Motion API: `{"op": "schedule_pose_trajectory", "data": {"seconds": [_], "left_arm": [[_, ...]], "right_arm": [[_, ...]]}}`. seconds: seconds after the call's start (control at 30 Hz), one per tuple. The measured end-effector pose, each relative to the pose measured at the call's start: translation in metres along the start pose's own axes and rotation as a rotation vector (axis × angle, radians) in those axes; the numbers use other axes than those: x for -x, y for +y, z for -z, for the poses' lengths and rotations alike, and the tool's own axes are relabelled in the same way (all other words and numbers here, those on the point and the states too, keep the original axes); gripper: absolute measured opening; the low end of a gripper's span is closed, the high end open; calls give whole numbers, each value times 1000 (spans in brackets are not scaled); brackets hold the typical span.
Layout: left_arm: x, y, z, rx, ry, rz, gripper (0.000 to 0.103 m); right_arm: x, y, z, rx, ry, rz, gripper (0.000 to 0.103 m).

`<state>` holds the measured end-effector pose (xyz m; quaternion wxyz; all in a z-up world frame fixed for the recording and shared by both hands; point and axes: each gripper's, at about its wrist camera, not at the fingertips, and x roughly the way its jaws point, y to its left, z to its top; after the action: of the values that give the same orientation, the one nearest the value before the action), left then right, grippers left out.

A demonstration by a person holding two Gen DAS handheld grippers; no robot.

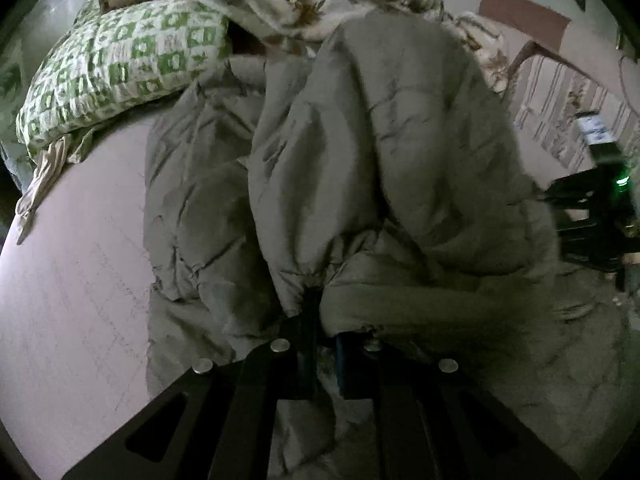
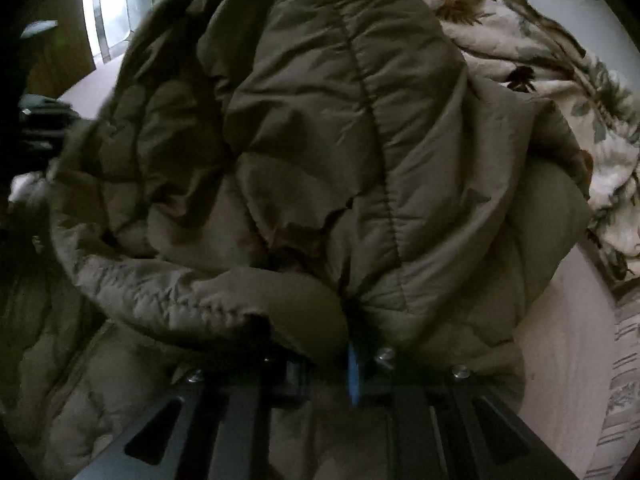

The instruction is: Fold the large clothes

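A large olive-grey quilted puffer jacket (image 1: 360,152) lies bunched on a pale pink bed sheet (image 1: 76,288). My left gripper (image 1: 316,300) is shut on a gathered edge of the jacket, which drapes over its fingers. In the right wrist view the same jacket (image 2: 320,140) fills the frame. My right gripper (image 2: 350,316) is shut on a pinched fold of it, and the fabric hides most of the fingers. The other gripper's black body (image 1: 596,216) shows at the right edge of the left wrist view.
A green-and-white patterned pillow (image 1: 120,68) lies at the far left of the bed. A cream floral blanket (image 1: 304,4) is heaped behind the jacket; it also shows in the right wrist view (image 2: 560,80). A striped bed skirt (image 2: 620,380) marks the bed's right edge.
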<state>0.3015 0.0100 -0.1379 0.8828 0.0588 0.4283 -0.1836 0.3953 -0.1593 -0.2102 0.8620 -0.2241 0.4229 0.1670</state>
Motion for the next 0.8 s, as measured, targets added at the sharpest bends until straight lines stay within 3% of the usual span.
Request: {"op": "schedule_pose_trajectory", "data": {"seconds": [0.07,0.27,0.37,0.5,0.63,0.7,0.8], "left_arm": [[18,-1,1,-42,9,-6,21],[59,3,9,-57,-29,1,22],[69,0,-1,-11,-65,64,22],[40,-22,-17,-8,-36,108,22],[-17,-32,-16,40,100,109,22],[-36,-32,-6,52,135,96,22],[-38,-31,4,59,121,101,22]], "right_arm": [[3,-1,2,-20,-18,-8,16],[12,-13,14,-58,-49,-49,16],[11,-14,18,-47,-57,-48,16],[12,-23,24,-54,-63,-58,16],[11,-21,23,-48,-77,-54,17],[19,-20,28,-47,-90,-48,21],[33,-23,40,-69,-88,-71,34]]}}
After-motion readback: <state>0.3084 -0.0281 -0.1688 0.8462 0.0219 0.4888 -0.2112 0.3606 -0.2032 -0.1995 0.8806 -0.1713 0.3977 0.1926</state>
